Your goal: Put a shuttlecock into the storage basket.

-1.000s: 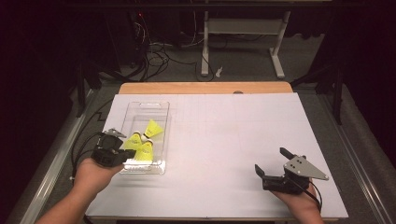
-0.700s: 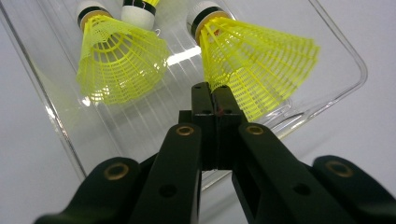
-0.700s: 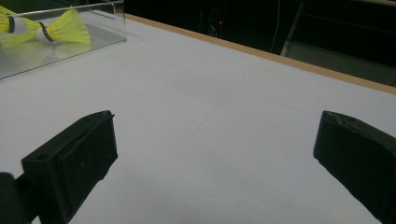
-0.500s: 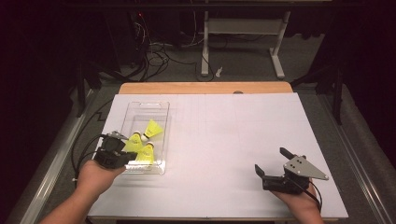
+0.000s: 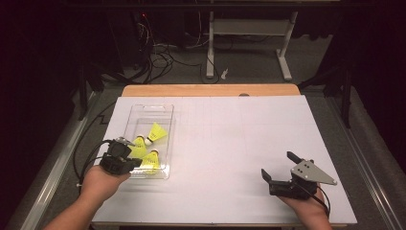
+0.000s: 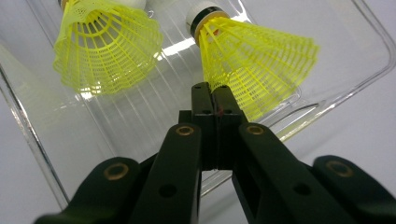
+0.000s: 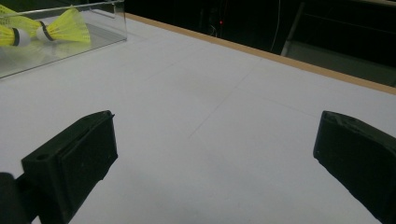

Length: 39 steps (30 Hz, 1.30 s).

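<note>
White paper (image 5: 230, 143) is carrying a clear tray (image 5: 146, 115) with three yellow shuttlecocks (image 5: 156, 132); left gripper (image 6: 215, 100) is pinching one shuttlecock's skirt (image 6: 261, 74), right gripper (image 5: 282, 168) is gaping wide.

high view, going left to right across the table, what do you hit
left gripper → clear plastic tray holding yellow shuttlecocks → bare white table sheet → right gripper
</note>
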Each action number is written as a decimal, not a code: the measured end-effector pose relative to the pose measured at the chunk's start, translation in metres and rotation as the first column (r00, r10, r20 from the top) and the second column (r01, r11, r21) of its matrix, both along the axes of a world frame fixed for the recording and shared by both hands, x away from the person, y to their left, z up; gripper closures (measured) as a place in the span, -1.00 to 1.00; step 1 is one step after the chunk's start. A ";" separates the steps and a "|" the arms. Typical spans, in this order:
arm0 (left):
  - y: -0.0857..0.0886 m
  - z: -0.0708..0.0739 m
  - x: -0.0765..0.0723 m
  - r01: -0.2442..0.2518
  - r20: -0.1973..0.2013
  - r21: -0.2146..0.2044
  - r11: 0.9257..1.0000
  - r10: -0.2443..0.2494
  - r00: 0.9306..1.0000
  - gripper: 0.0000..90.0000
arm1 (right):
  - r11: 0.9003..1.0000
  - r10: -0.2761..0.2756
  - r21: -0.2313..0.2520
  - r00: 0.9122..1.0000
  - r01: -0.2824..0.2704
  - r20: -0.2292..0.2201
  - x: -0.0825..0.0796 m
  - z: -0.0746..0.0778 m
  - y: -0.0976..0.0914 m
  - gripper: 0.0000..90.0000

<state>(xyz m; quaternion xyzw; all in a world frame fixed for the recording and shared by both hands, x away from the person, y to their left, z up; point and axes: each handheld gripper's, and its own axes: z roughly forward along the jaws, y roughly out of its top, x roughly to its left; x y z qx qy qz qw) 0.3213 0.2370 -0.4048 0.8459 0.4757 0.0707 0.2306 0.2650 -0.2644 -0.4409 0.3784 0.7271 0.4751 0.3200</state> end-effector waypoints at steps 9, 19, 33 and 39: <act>0.000 -0.002 0.001 -0.007 0.001 0.014 1.000 0.007 1.000 1.00 | 1.000 0.000 -0.002 1.000 0.000 0.001 0.000 0.000 0.000 -1.00; -0.001 -0.001 0.001 -0.008 -0.001 0.021 1.000 0.008 1.000 1.00 | 1.000 0.000 -0.003 1.000 0.000 0.003 0.000 0.001 0.000 -1.00; -0.001 0.005 0.003 -0.003 -0.012 -0.010 1.000 0.003 1.000 0.44 | 1.000 -0.003 -0.004 1.000 0.003 0.003 -0.001 0.001 -0.001 -1.00; 0.000 0.008 0.003 -0.005 -0.019 -0.015 1.000 0.005 1.000 0.30 | 1.000 -0.003 -0.003 1.000 0.003 0.003 0.000 0.001 0.000 -1.00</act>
